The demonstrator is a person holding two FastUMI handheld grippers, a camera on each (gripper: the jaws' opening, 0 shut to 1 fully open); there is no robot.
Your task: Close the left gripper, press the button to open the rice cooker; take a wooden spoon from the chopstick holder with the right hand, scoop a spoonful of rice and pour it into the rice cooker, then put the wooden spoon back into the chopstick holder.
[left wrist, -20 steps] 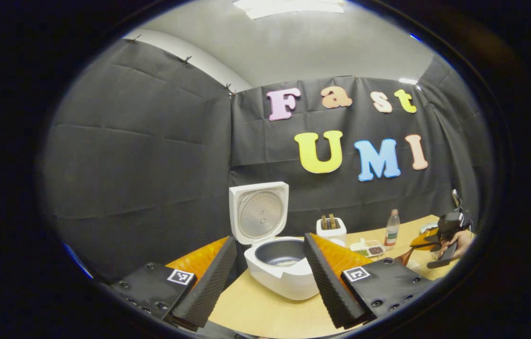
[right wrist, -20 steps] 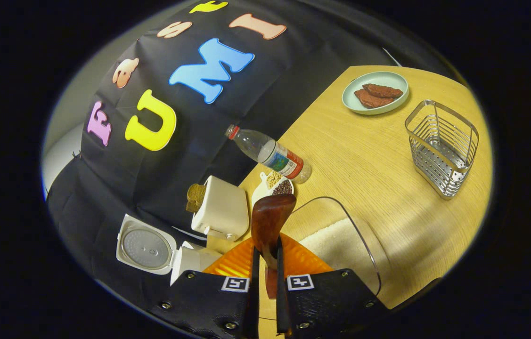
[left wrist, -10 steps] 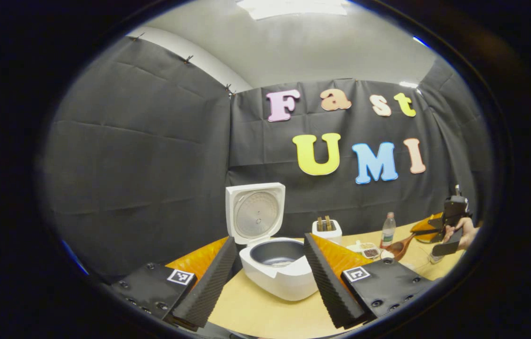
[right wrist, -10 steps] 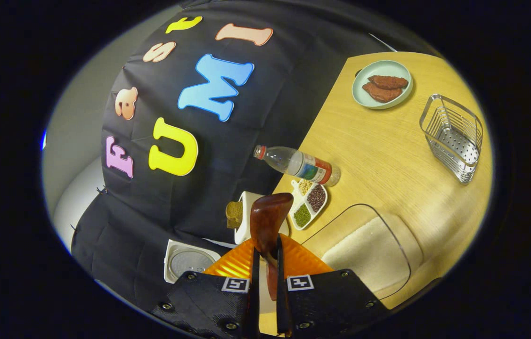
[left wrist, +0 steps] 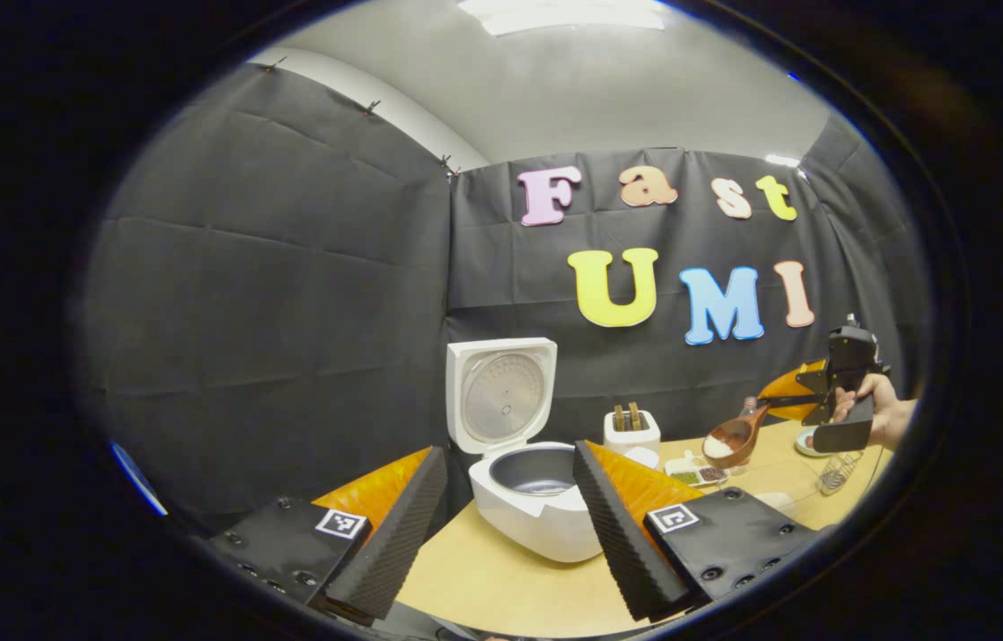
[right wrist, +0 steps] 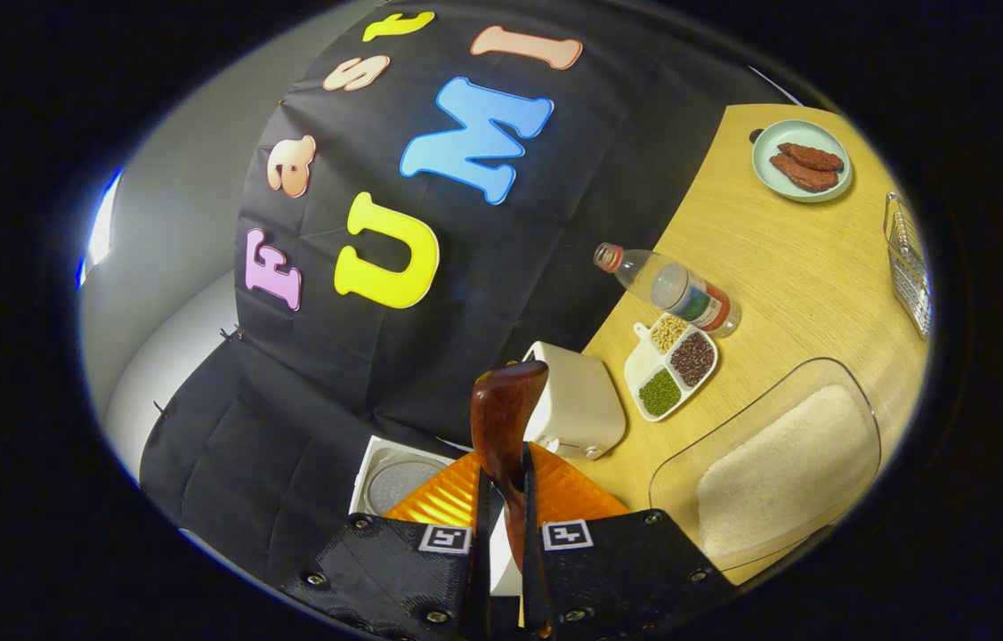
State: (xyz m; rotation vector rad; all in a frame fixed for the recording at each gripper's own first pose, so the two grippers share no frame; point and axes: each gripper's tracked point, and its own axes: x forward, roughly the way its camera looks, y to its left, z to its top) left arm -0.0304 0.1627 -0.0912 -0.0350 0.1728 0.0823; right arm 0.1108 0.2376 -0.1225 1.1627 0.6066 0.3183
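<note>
The white rice cooker stands open on the table, lid upright and the grey pot showing inside. My left gripper is open, its fingers framing the cooker from a short distance. My right gripper is shut on the handle of the wooden spoon. In the left gripper view the wooden spoon carries white rice in its bowl, held in the air right of the cooker by the right gripper and a hand. The wire chopstick holder stands at the far right.
A clear tub of rice sits below the right gripper. A white toaster with bread, a divided dish of beans, a plastic bottle and a green plate of brown pieces stand along the table.
The right gripper has lifted the spoon, now loaded with rice, up out of the tub and swung it left toward the cooker. The left gripper has barely moved.
</note>
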